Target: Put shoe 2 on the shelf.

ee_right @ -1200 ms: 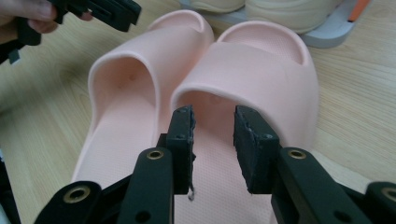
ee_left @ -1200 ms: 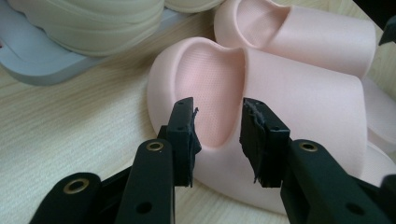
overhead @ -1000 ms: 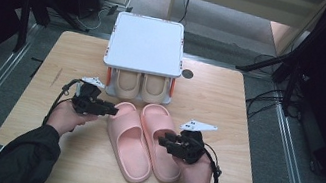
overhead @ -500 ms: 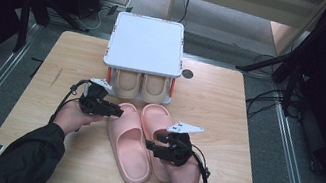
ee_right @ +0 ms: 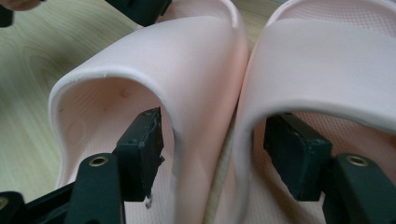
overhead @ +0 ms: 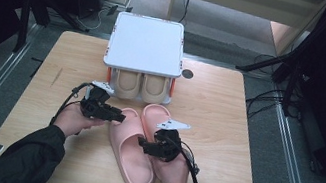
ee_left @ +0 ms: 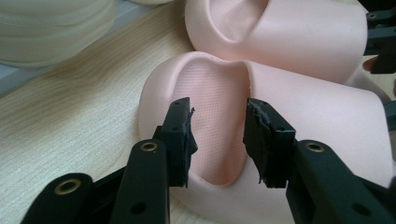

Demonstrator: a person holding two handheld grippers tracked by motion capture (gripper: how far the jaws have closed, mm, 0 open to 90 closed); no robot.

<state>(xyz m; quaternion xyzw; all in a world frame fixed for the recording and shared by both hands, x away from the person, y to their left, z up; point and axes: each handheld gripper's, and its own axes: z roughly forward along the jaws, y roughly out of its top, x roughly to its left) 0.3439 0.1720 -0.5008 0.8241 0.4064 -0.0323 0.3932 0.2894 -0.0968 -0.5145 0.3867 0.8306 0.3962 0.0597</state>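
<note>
Wooden table (overhead: 247, 121) is carrying two pink slippers side by side in front of a white rack (overhead: 146, 44). Left gripper (ee_left: 218, 135) is hovering over the left slipper (overhead: 130, 151) heel end, jaws apart, just opening. Right gripper (ee_right: 212, 149) is straddling the adjoining strap walls of left and right slipper (ee_right: 327, 65), jaws apart, just opening

At the far edge of my wooden table (overhead: 228, 113) stood a white-topped shoe rack (overhead: 146, 44); beige slippers (overhead: 143, 85) sat inside it, and a dark round hole (overhead: 187, 74) lay just beside it.
</note>
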